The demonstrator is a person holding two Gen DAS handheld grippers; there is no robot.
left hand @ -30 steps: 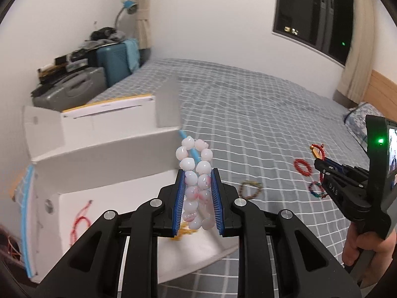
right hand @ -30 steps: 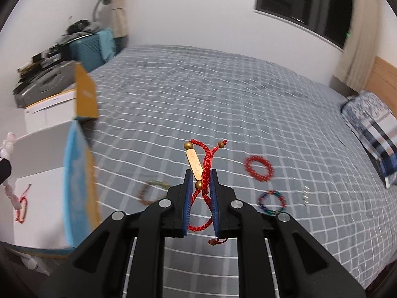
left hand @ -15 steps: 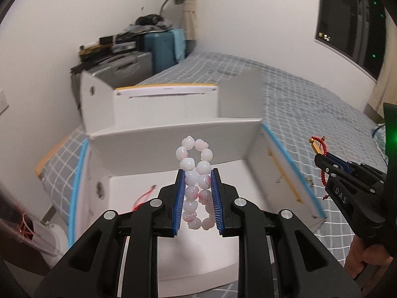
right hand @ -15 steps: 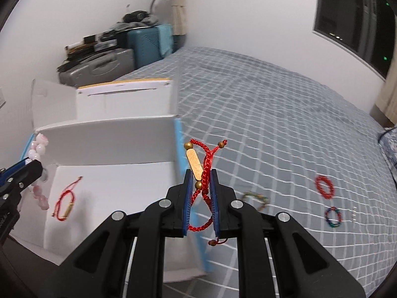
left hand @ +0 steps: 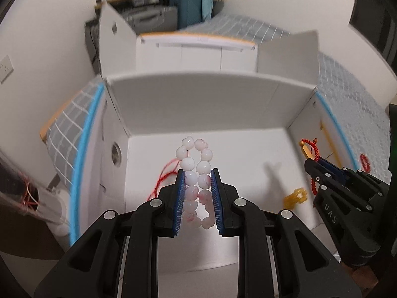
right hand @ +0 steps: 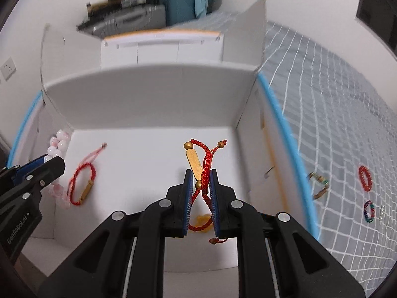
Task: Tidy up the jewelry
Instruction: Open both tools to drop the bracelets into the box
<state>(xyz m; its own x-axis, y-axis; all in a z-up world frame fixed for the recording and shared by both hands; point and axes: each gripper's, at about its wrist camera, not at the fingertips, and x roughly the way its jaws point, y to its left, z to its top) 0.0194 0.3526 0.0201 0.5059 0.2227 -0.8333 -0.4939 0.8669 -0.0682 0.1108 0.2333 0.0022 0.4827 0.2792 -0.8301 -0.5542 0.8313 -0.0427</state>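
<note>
Left gripper (left hand: 197,193) clamps pink bead bracelet (left hand: 196,166); right gripper (right hand: 201,193) clamps red cord bracelet (right hand: 202,166). Both poised above white box (right hand: 148,104) floor, box directly below.

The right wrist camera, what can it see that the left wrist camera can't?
Only the right wrist view shows the green-and-gold bracelet, the multicoloured ring and the whole red cord bracelet with a gold tube on the box floor. Only the left wrist view shows the round hole in the box wall. Both show the white box, the pink bead bracelet in the left gripper and the red bracelet with a gold bar in the right gripper.
</note>
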